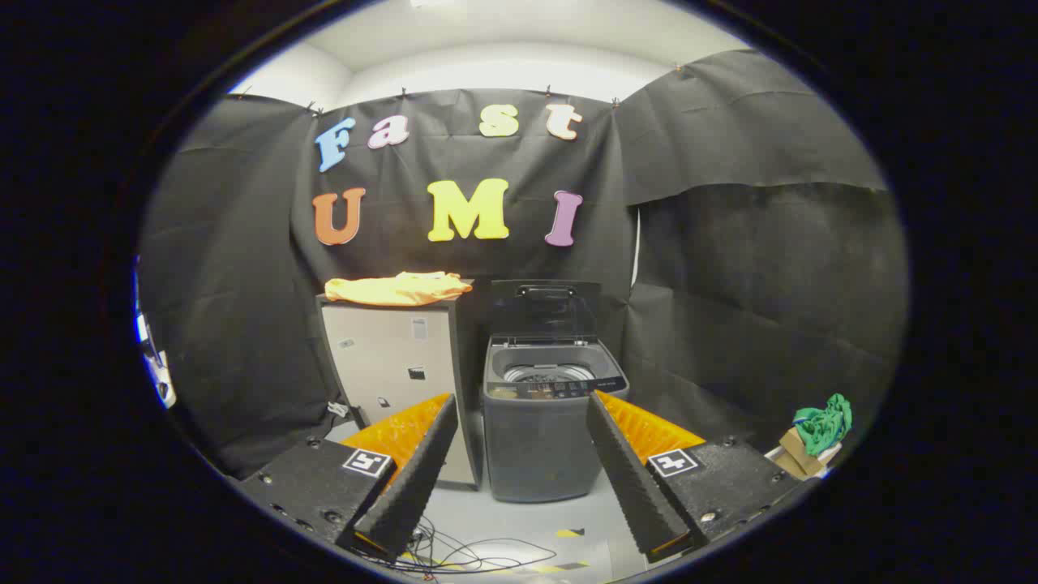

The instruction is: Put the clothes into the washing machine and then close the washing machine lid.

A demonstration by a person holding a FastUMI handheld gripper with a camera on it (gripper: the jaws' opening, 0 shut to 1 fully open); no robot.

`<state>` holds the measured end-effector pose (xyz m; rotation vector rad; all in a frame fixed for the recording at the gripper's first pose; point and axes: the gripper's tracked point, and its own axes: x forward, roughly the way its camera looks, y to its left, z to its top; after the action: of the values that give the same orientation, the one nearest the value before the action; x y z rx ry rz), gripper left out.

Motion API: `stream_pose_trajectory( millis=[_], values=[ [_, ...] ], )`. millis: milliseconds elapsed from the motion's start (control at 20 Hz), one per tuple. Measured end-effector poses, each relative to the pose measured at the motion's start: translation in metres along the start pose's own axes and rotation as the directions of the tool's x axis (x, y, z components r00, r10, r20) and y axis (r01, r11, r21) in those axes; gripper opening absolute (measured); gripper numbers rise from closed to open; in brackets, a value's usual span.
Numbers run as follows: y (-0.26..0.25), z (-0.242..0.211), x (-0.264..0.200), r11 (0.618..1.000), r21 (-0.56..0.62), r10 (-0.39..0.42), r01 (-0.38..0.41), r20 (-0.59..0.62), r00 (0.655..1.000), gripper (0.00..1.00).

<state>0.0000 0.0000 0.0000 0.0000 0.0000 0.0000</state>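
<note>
Black fingers (523, 474) spread wide, holding nothing | washing machine (545, 422) beyond, lid (545, 308) up | yellow clothes (397, 289) on cabinet (389, 365)

Open floor from tool (523, 442) to washer (543, 422) (cabinet (397, 381) just beside).

Beside the matt grey plastic washing machine (539, 438), soft orange cloth (397, 288) lies on a smooth pale cabinet (389, 357). The spread gripper (523, 470) fingers wear ridged black pads (628, 474).

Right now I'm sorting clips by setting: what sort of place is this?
Likely a staged laundry booth: a small washing machine with its lid up, orange clothes on a cabinet, black cloth walls. The gripper is open.
</note>
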Motion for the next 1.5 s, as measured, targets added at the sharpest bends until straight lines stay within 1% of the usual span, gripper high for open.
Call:
stream_pose_trajectory(
  millis=[350, 600, 850, 1000, 1250, 1350, 1500],
  values=[
    [0.005, 0.000, 0.002, 1.000, -0.001, -0.003, 0.003, 0.011, 1.000, 1.00],
    [0.010, -0.007, 0.001, 1.000, -0.015, 0.002, -0.002, 0.002, 1.000, 1.00],
    [0.012, -0.006, 0.006, 1.000, -0.003, -0.003, 0.003, -0.005, 1.000, 1.00],
    [0.012, 0.006, 0.013, 1.000, -0.016, -0.003, 0.003, 0.008, 1.000, 1.00],
    [0.020, 0.034, 0.035, 1.000, 0.023, 0.002, -0.002, 0.007, 1.000, 1.00],
    [0.024, 0.049, 0.044, 1.000, 0.013, 0.004, -0.004, 0.017, 1.000, 1.00],
    [0.033, 0.072, 0.062, 1.000, -0.015, 0.028, -0.027, 0.024, 0.999, 1.00]
  ],
)
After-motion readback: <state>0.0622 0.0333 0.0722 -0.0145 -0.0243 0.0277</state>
